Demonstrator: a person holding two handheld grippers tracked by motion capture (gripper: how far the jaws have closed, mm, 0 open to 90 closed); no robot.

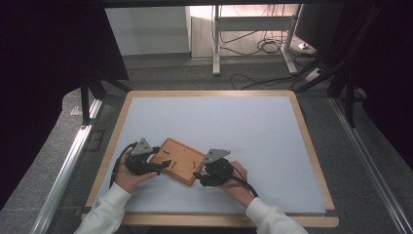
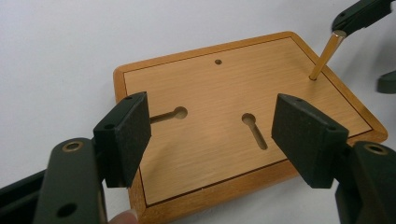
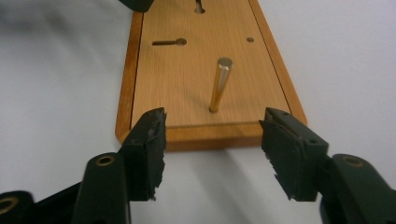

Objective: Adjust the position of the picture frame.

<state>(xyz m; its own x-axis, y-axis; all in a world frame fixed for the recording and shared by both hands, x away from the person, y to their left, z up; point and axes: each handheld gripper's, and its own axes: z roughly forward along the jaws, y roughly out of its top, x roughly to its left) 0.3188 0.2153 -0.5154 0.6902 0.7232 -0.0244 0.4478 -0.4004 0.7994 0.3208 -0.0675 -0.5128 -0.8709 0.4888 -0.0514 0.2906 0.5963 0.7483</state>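
just beyond right gripper, upright brass pin

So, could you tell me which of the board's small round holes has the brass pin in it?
The corner hole nearest the right hand-held gripper holds the upright brass pin; the other is empty.

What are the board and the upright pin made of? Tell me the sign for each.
Board: looks like wood with a smooth light finish; grain lines run along its face, and a darker orange-brown rim frames it. Pin: apparently metal, perhaps brass; it is gold-coloured and shiny, with a bright flat top.
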